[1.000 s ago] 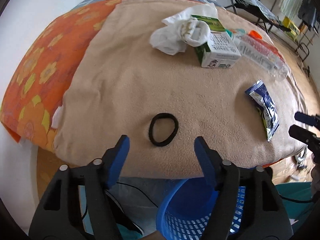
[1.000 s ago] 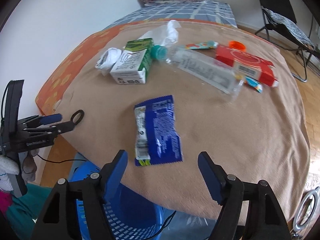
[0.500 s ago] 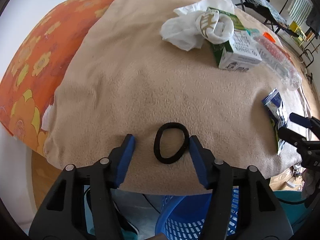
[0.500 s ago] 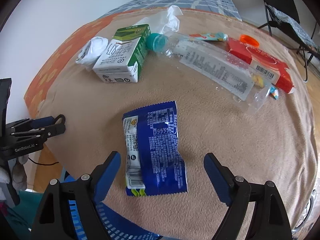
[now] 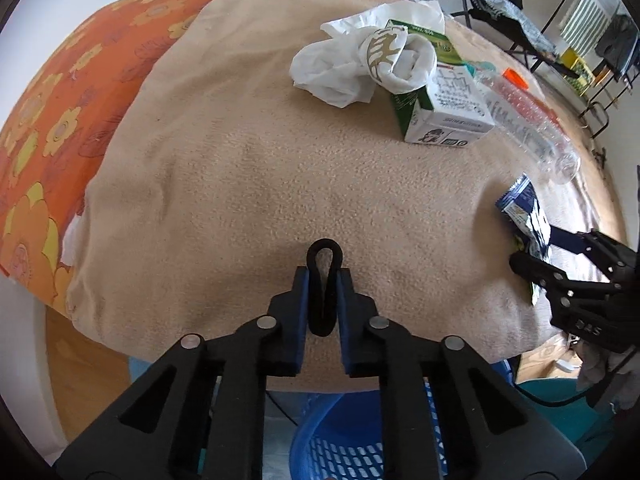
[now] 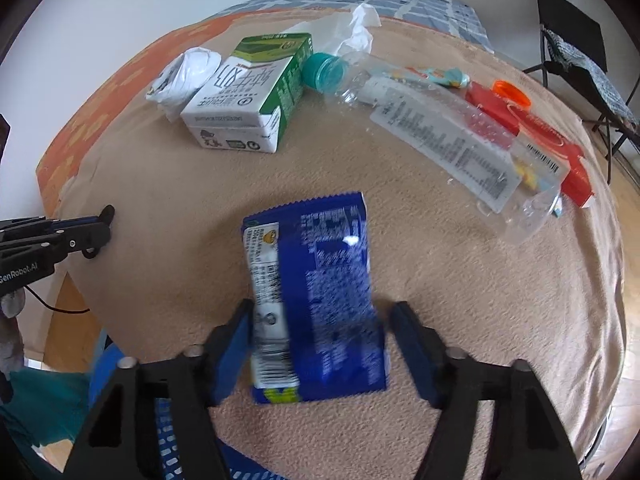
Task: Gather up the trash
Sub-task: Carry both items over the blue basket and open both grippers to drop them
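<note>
A: What's the biggest thing here?

B: The tan blanket (image 5: 248, 168) over the bed, with an orange flowered sheet (image 5: 60, 120) showing at nine o'clock in the left wrist view. Below the bed edge, at six o'clock, sits a blue basket (image 5: 340, 440).

A: And the trash on the blanket?

B: In the right wrist view, a clear plastic bottle (image 6: 448, 136) with a teal cap lies from twelve toward two o'clock, with a red packet (image 6: 560, 148) just beyond it. A green and white carton (image 6: 252, 96) lies on its side at eleven o'clock, a crumpled white bag (image 6: 184, 76) touching its left side. A blue snack wrapper (image 6: 320, 300) lies flat at the centre, reaching down to six o'clock.

A: The right gripper (image 6: 320, 340)?

B: Its fingers stand apart on either side of the wrapper's near end. The picture is blurred there, and I cannot tell whether they touch it.

A: And the left gripper (image 5: 323, 280)?

B: Clamped on a black hair tie (image 5: 323, 276), squeezed into a narrow loop between the blue pads (image 5: 302, 292). The loop's far end pokes out past the fingertips, just over the blanket near the bed's front edge.
</note>
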### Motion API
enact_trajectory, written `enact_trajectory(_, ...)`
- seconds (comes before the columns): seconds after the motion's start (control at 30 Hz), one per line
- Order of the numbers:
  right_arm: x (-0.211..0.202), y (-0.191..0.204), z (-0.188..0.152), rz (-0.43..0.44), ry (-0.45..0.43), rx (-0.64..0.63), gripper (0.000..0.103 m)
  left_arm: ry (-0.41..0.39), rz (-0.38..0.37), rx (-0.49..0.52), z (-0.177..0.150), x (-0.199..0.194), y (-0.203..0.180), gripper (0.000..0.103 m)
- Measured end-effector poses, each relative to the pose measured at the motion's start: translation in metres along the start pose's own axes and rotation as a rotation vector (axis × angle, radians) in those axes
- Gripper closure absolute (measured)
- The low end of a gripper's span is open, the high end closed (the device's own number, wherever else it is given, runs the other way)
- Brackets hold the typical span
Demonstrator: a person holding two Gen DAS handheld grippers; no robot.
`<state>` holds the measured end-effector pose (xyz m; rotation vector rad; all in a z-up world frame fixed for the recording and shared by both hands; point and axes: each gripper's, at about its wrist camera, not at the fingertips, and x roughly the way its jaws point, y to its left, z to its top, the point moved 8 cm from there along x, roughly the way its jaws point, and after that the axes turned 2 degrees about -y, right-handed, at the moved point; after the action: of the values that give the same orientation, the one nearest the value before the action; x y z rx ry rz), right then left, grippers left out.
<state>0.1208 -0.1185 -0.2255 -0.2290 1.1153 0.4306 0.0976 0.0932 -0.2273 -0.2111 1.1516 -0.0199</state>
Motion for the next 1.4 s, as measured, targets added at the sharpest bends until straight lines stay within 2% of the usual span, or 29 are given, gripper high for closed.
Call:
enact_trajectory(0.27, -0.012, -0.008, -0.002, 0.067, -0.024, 0.044, 0.042, -0.038, -0.028, -0.003, -0.002, -0.01, -0.006, 0.096)
enact_trajectory(0.4, -0.023, -0.011, -0.003, 0.061, -0.053, 0.032, 0.042, -0.057, -0.04, -0.021, 0.001, -0.018, -0.004, 0.096)
enact_trajectory(0.53, -0.039, -0.014, -0.005, 0.104, -0.078, 0.052, 0.042, -0.077, -0.053, -0.025, 0.002, -0.029, -0.005, 0.096)
enact_trajectory(0.73, -0.07, -0.017, -0.01, 0.117, -0.139, 0.027, 0.042, -0.104, -0.075, -0.012, -0.01, -0.052, -0.013, 0.096)
enact_trajectory(1.0, -0.109, 0.001, -0.042, 0.152, -0.178, -0.035, 0.042, -0.135, -0.088, 0.135, -0.045, -0.083, -0.057, 0.096)
enact_trajectory(1.17, -0.124, 0.021, -0.062, 0.156, -0.198, -0.089, 0.041, -0.123, -0.114, 0.171, -0.075, -0.093, -0.079, 0.096)
enact_trajectory(1.4, -0.121, 0.04, -0.094, 0.203, -0.153, -0.103, 0.041, -0.111, -0.099, 0.2, -0.112, -0.095, -0.082, 0.096)
